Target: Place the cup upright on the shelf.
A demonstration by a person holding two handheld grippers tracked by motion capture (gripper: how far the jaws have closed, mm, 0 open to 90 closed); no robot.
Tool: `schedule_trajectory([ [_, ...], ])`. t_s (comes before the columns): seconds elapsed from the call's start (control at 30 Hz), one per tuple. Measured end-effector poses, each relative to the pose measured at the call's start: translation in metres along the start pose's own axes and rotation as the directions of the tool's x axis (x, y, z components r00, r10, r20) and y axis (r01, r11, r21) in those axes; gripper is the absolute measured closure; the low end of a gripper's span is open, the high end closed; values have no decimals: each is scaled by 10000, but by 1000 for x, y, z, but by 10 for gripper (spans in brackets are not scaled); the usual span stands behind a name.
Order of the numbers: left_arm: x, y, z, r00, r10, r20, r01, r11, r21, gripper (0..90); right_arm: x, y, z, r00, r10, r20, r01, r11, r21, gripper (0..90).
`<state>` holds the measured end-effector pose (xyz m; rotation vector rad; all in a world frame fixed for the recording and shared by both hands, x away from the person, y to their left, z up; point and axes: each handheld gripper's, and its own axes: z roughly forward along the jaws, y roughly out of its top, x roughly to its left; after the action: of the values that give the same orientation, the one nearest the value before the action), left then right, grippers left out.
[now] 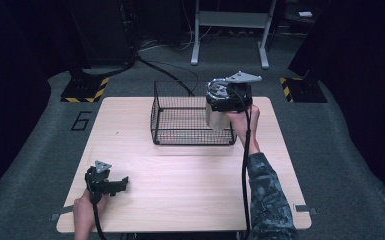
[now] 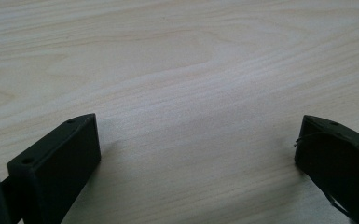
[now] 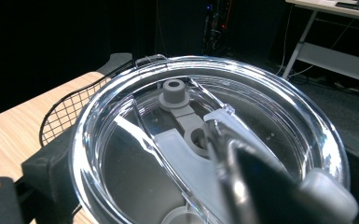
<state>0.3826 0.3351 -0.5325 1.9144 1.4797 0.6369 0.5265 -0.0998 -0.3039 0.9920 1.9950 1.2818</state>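
While held up over the far right corner of the wire basket (image 1: 192, 117), steel tumbler (image 1: 217, 116) clamped in right gripper (image 1: 228, 100), one black jaw on either side of upper body just under lid. Upright, hanging at basket's right wall, lower part seen through or against the mesh; cannot tell whether bottom inside the basket or just above rim. Clear plastic lid (image 3: 205, 140) on top, close up in right gripper view: grey slider strip across middle, small round grey knob toward far end, drink hole beside it. Black jaw at left of lid pressed against tumbler side, other jaw dark at right edge. Hand under gripper, camouflage sleeve (image 1: 267, 195) running back to near right table edge, black cable trailing along forearm. Grey three-cornered plate on top of gripper, pointing far right.

Basket black, rectangular, open-topped, standing at far middle of wooden table (image 1: 180, 185); nothing visible inside apart from the tumbler zone.

Left gripper (image 1: 122, 182) low at near left of table, well apart from basket and tumbler, pointing right. Jaws spread wide, bare wood grain between them in left gripper view (image 2: 198, 154), gripping nothing. Hand at near edge holding handle, cable dropping off near side.

Grey carpet around table, numeral 6 marked on floor at far left, yellow-black striped stand feet at far left and far right, white table frame beyond.
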Motion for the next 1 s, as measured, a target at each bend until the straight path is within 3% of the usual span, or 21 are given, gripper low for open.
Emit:
schedule_trajectory([
  [0.57, 0, 0, 0, 10000, 1, 1, -1, 10000, 3, 1, -3, 4, 27, 9997, 34, 262, -36, 10000, 72, 36],
  [1.0, 0, 0, 0, 10000, -12, -11, 12, 10000, -23, 1, -4, -2, 48, 9987, 329, 397, -335, 9993, 142, 36],
])
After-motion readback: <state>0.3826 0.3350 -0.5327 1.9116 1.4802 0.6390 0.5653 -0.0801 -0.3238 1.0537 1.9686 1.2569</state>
